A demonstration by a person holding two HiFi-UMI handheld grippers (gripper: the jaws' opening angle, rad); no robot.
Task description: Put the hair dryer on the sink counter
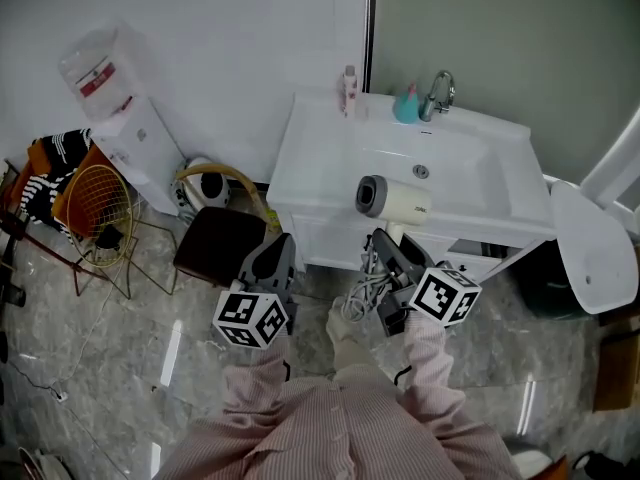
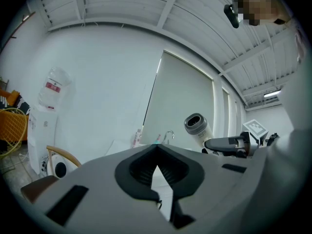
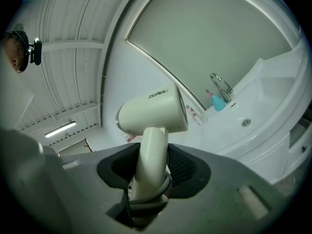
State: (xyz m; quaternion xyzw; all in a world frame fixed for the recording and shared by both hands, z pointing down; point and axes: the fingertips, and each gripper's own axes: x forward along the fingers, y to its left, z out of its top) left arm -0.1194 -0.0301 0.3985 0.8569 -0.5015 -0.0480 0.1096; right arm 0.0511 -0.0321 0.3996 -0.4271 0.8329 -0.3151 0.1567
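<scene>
Nearest the camera, at 6 o'clock in the head view: two pink striped sleeves (image 1: 335, 430), one behind each gripper.

- Left gripper (image 1: 278, 250) (image 2: 156, 150): at 7 o'clock of the view's centre. Its jaws are closed tip to tip with nothing between them.
- Right gripper (image 1: 386, 242) (image 3: 153, 155): at 5 o'clock of centre. Its jaws are clamped on the handle of the hair dryer.
- Cord (image 1: 358, 296): a grey bundle at 7 o'clock of the right gripper. In the right gripper view it is looped round the foot of the handle.
- Hair dryer (image 1: 400, 200) (image 3: 153, 112): cream, at 12 o'clock of the right gripper. The barrel lies sideways with its dark end toward 9 o'clock, over the front edge of the sink counter. Whether it touches the counter cannot be told.
- Stool (image 1: 218, 243): brown, on the marble floor (image 1: 120, 368), at 9 o'clock of the left gripper.
- Sink counter (image 1: 300, 158): white, at 12 o'clock, with the basin set in its right half.
- Faucet (image 1: 437, 93): at 12 o'clock of the basin, on the back edge.
- Teal bottle (image 1: 406, 106): just beside the faucet, at its 9 o'clock.
- Pink bottle (image 1: 350, 90): farther along toward 9 o'clock.
- Wire chair (image 1: 100, 213): yellow, at 9 o'clock of the view.
- Water dispenser (image 1: 130, 133): white, at 10 o'clock, against the wall.
</scene>
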